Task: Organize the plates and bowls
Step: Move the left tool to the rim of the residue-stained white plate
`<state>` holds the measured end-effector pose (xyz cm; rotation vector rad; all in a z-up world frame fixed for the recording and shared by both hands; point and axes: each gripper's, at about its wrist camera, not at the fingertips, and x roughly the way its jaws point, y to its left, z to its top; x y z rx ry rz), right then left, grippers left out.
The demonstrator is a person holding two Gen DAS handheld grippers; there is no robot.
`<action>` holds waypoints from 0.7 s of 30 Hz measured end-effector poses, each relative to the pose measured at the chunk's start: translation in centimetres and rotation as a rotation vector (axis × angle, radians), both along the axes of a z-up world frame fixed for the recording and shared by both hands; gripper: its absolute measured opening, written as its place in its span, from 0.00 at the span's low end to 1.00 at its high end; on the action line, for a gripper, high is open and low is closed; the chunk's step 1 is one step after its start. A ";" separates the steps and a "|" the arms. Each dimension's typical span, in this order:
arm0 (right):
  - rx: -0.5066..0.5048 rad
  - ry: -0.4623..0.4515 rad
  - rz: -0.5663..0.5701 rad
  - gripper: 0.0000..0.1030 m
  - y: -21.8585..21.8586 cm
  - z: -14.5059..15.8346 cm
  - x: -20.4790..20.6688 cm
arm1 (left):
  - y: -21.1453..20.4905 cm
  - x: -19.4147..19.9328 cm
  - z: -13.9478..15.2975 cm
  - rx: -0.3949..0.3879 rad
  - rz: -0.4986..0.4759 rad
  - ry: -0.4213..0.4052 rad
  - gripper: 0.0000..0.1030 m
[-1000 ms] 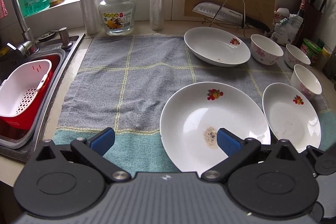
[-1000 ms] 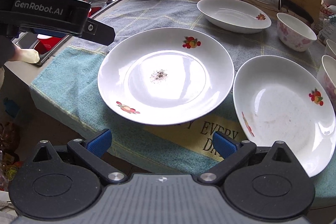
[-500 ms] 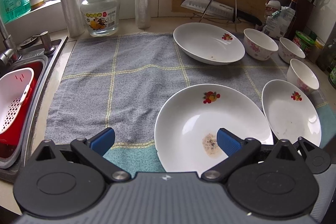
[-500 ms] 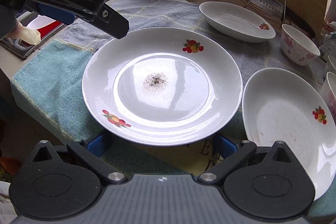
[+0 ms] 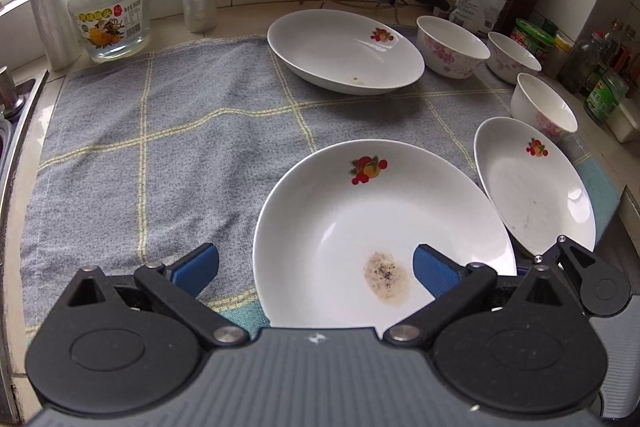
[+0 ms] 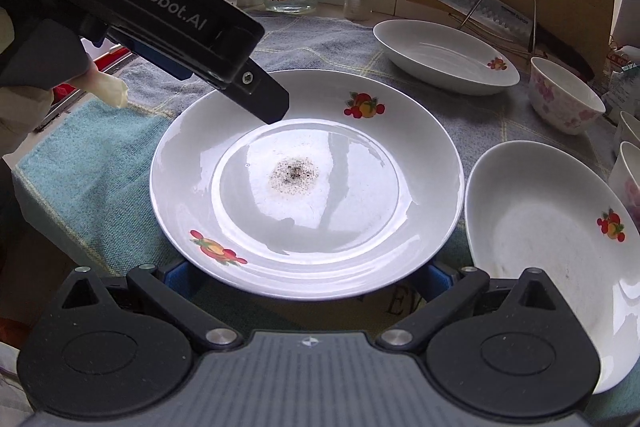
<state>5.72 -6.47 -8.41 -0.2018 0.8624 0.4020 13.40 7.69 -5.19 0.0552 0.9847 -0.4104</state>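
Right gripper [image 6: 306, 277] has closed in on the big plate [image 6: 308, 183] over the last second: the near rim now sits over both blue pads [image 6: 176, 277], which peek out from under it at either side, whereas 1 s ago the plate lay clear ahead of the fingers. Jaws are spread wide, straddling the rim, not pinching yet; whether the pads touch the underside I cannot tell. Left gripper [image 5: 316, 267] has swung right and forward too, the sink dropping out of its view; its fingers are spread, the right pad [image 5: 434, 269] over the plate's inner slope, the left pad [image 5: 198, 263] over the grey checked towel [image 5: 160, 147], gripping nothing. In the right wrist view the left tool's tip hangs over the plate's far left rim. The plate sits on the towel at the front counter edge, food speck in its centre, just beside the smaller dish [image 6: 552, 247] on its right; a 3rd oval dish [image 5: 344, 53] and 3 floral bowls [image 5: 452, 47] stand further back. Meaning: the approach looks done, pickup of the 1st plate seems next, probably a squeeze on the near rim. Nothing stacked yet.
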 end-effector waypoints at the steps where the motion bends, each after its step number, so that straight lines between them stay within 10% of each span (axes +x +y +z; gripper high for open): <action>1: -0.001 0.000 -0.003 1.00 0.0 0.0 -0.2 | -0.1 0.2 -0.3 -0.005 -0.019 0.009 0.99; 21: -0.002 0.008 0.033 1.00 -0.2 0.1 -0.1 | -0.5 1.8 -2.9 0.018 -0.062 0.112 0.99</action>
